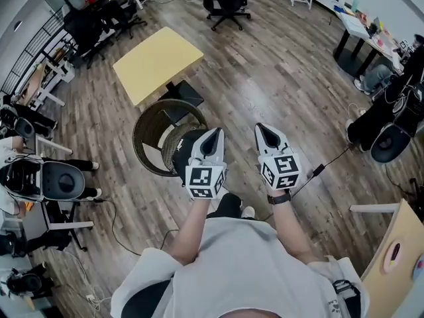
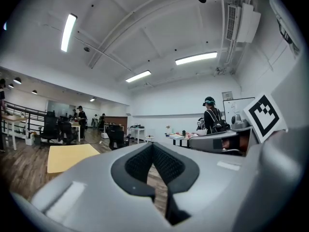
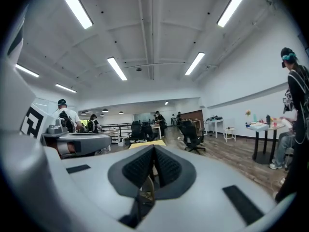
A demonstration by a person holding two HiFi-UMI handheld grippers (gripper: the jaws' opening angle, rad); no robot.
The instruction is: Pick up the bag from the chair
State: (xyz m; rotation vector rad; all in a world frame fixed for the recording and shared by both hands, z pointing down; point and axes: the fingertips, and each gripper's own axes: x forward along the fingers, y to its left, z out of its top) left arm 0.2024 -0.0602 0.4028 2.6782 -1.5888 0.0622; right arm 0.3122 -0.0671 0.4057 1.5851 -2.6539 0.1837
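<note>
Two tools were in my hands, and both were shut with nothing in them. My left tool (image 1: pixel 216 134) had its ribbed dark pads pressed together at the tip, as its own view showed, with only a strip of wooden floor (image 1: pixel 265 71) visible through the gap lower down. My right tool (image 1: pixel 260 128) was the same, its jaws closed on each other and empty. I held both about level, side by side and a little apart, pointing away from my body.

The bag (image 1: pixel 181 152), a dark shape, lay in the round woven chair (image 1: pixel 143 138), which stood on the floor just in front of me. In the head view my left tool overlapped the bag's right part, so I could not make out its full shape, nor tell from there whether the tool was touching it or was above it. My right tool was off to the right of the chair, over bare floor.

Past the chair stood a yellow table (image 1: pixel 158 61), its dark base near the chair's far rim. Farther off was a black office chair (image 1: pixel 225 2). A dark cable (image 1: pixel 331 159) ran across the floor to my right. In the left gripper view a person in a cap (image 2: pixel 211 115) stood by tables at the far side of the room.
</note>
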